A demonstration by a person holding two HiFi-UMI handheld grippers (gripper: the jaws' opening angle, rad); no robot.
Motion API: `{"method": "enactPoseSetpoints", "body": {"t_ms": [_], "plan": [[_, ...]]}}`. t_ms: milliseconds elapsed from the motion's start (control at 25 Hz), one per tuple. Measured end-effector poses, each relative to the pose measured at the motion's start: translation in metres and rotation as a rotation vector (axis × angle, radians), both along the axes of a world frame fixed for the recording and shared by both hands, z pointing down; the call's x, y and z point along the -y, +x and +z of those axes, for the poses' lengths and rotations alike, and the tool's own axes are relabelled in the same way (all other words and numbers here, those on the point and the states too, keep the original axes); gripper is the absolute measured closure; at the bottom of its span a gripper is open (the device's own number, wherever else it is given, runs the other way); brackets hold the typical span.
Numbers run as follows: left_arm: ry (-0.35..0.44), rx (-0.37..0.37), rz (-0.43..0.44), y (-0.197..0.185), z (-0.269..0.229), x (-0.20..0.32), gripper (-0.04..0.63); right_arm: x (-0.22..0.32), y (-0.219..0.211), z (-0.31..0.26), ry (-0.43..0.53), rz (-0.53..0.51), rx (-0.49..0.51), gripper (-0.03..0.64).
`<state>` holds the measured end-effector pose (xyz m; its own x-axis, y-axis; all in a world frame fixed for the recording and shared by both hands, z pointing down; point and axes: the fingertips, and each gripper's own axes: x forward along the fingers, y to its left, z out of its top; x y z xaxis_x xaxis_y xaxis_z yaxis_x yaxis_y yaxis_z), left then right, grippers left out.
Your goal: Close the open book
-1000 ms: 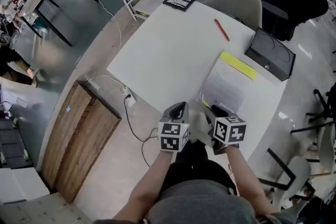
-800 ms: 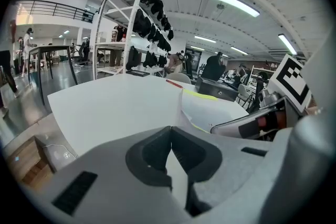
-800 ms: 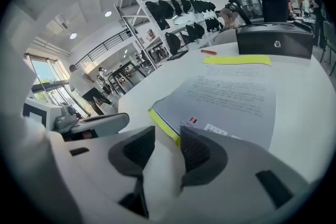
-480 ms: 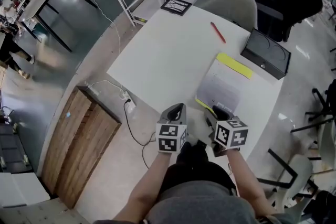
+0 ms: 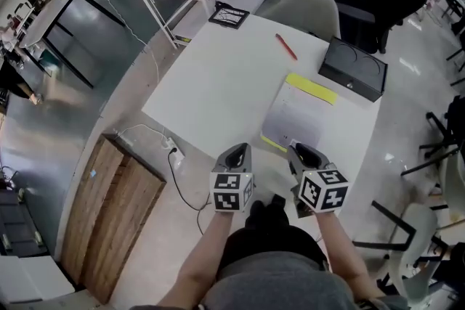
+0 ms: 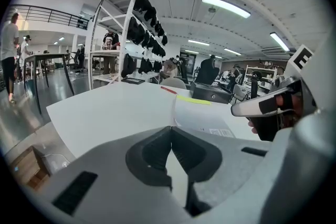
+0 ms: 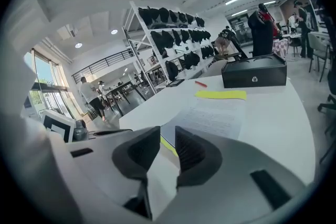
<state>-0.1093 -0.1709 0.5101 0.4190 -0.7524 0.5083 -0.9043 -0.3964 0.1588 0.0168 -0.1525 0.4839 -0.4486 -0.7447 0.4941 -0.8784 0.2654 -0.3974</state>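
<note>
My left gripper [image 5: 238, 150] idles shut, lower centre; my right gripper [image 5: 301, 151], jaws just narrowing on nothing, faces the book [image 5: 299, 115]. Readying a flip, I judge.

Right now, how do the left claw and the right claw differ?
The left claw has its jaws pressed together; the right claw has them apart, though they have just been closing. The right claw sits at the near corner of the book; the left claw is off to the book's left. Shared: both are empty, nothing between the jaws, side by side at the table's near edge.
</note>
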Motion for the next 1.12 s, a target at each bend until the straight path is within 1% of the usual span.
{"method": "enactPoseSetpoints", "body": {"t_ms": [280, 640, 920, 1120], "plan": [[0.031, -0.004, 0.020, 0.006, -0.010, -0.003, 0.589, -0.008, 0.017, -0.022, 0.079, 0.057, -0.027, 0.551], [0.058, -0.015, 0.028, 0.007, -0.021, -0.014, 0.589, -0.022, 0.042, -0.035, 0.152, 0.130, -0.098, 0.609], [0.072, -0.015, 0.030, 0.005, -0.028, -0.019, 0.589, -0.033, 0.055, -0.039, 0.165, 0.160, -0.102, 0.612], [0.083, -0.013, 0.037, 0.006, -0.031, -0.019, 0.589, -0.039, 0.060, -0.043, 0.197, 0.167, -0.105, 0.614]]}}
